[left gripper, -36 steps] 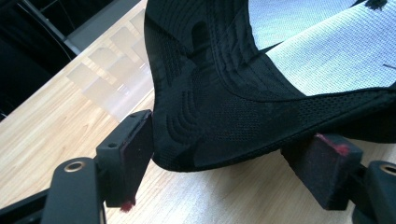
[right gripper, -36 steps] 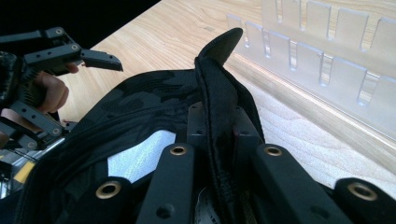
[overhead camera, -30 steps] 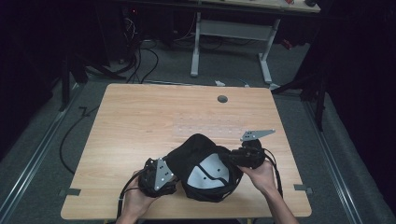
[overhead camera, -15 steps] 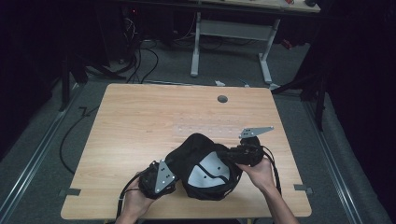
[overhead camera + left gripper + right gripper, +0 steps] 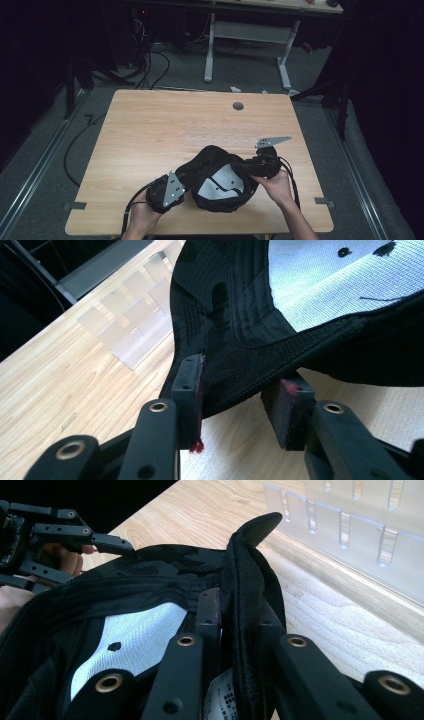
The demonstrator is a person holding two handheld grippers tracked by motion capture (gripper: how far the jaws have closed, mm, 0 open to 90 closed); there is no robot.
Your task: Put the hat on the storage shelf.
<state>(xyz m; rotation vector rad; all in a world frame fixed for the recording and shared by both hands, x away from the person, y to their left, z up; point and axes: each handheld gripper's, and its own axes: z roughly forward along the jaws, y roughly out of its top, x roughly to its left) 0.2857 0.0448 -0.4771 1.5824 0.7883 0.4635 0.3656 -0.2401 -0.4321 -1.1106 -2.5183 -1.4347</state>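
Black camouflage cap [image 5: 216, 177], white lining

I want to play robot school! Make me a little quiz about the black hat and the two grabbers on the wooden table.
1. True or false: the black fabric cap with a white mesh lining lies upside down on the light wooden table.
2. Which gripper clamps the cap's edge tight: A) left gripper B) right gripper?
3. Fill in: beyond the cap on the table lies a clear plastic ______ with slots.

Key: 1 true, its lining faces up. 2 B; the left gripper's jaws have just been closing around the rim, with a gap still showing. 3 strip.
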